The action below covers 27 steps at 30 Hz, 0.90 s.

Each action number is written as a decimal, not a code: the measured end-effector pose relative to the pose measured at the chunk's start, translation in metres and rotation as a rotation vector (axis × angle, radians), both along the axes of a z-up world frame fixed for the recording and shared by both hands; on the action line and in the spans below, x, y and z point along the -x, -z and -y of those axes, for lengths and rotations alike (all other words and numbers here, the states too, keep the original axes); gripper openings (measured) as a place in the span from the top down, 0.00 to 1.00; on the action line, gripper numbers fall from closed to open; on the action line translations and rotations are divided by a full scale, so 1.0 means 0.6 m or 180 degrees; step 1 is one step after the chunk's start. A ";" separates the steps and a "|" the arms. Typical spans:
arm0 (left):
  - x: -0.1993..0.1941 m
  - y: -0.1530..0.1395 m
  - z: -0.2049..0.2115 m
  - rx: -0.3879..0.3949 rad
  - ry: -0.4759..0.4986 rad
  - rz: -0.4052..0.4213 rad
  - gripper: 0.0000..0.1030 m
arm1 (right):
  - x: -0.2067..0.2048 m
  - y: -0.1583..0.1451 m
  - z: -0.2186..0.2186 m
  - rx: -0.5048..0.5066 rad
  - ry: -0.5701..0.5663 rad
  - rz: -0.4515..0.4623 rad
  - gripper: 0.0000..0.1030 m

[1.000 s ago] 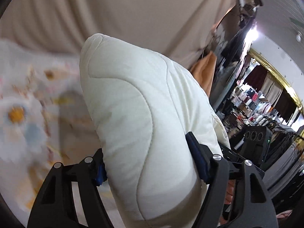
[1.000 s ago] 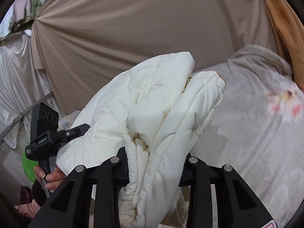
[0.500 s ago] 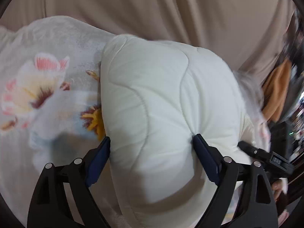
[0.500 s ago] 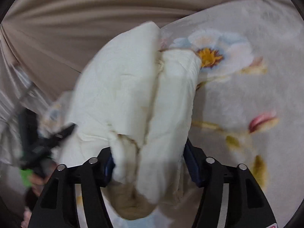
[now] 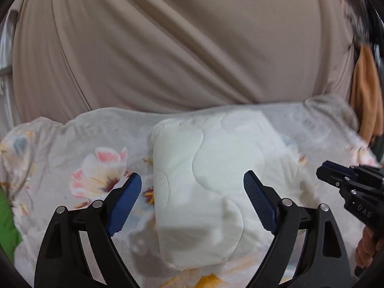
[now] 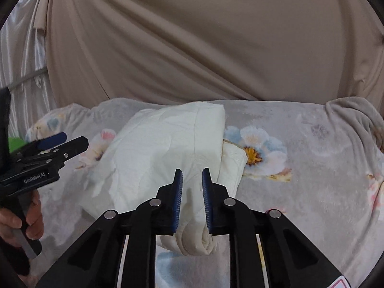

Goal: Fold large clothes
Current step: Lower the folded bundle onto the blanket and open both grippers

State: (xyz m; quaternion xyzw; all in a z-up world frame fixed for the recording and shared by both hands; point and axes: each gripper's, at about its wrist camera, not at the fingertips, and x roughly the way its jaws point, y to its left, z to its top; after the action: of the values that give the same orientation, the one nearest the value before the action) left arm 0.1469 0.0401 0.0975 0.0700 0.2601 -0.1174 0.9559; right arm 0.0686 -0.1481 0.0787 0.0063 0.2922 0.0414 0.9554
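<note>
A folded cream quilted garment (image 5: pixel 204 182) lies on the grey flowered blanket (image 5: pixel 72 144); it also shows in the right wrist view (image 6: pixel 168 148). My left gripper (image 5: pixel 192 182) is open, its blue pads on either side of the bundle without touching it. My right gripper (image 6: pixel 192 180) has its fingers close together with a narrow gap, above the near rolled end of the garment and holding nothing. Each gripper shows in the other's view: the right one (image 5: pixel 352 180) and the left one (image 6: pixel 45 153).
A beige curtain (image 6: pixel 204 43) hangs right behind the blanket-covered surface (image 6: pixel 300 180). An orange cloth (image 5: pixel 367 91) hangs at the right, something green (image 5: pixel 7 225) sits at the left edge. Silvery drapes (image 6: pixel 21 55) hang at the far left.
The garment was held up in both grippers; it has been lowered onto the blanket and both grippers have let go. The left jaws opened wide.
</note>
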 end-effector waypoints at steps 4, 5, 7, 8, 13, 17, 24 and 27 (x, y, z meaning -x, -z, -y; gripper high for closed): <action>-0.017 0.072 0.024 -0.0103 -0.0210 -0.0265 0.18 | -0.030 0.075 -0.010 0.0198 0.0169 -0.0211 0.95; -0.023 0.087 0.022 -0.0072 -0.0242 -0.0340 0.17 | -0.038 0.089 -0.006 0.0221 0.0194 -0.0264 0.96; -0.032 0.112 0.010 0.0057 -0.0264 -0.0414 0.15 | -0.051 0.114 0.006 0.0208 0.0203 -0.0375 1.00; -0.034 0.118 0.007 0.0082 -0.0282 -0.0417 0.13 | -0.056 0.125 0.010 0.0182 0.0179 -0.0429 1.00; -0.031 0.147 0.016 0.0018 -0.0301 -0.0386 0.11 | -0.067 0.159 0.004 0.0245 0.0179 -0.0476 1.00; -0.028 0.157 0.017 0.0022 -0.0342 -0.0306 0.11 | -0.066 0.160 0.002 0.0253 0.0199 -0.0402 1.00; 0.009 0.137 0.002 0.0162 -0.0408 -0.0282 0.11 | -0.010 0.101 0.006 -0.0118 0.0317 -0.0260 0.89; 0.041 0.134 0.004 0.0083 -0.0452 -0.0213 0.09 | 0.028 0.089 -0.012 0.0003 0.0358 -0.0177 0.63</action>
State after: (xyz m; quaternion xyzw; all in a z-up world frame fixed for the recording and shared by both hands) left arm 0.1226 0.0374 0.0172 0.0349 0.2946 -0.0550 0.9534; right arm 0.0519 -0.1408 0.0250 0.0233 0.3178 -0.0126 0.9478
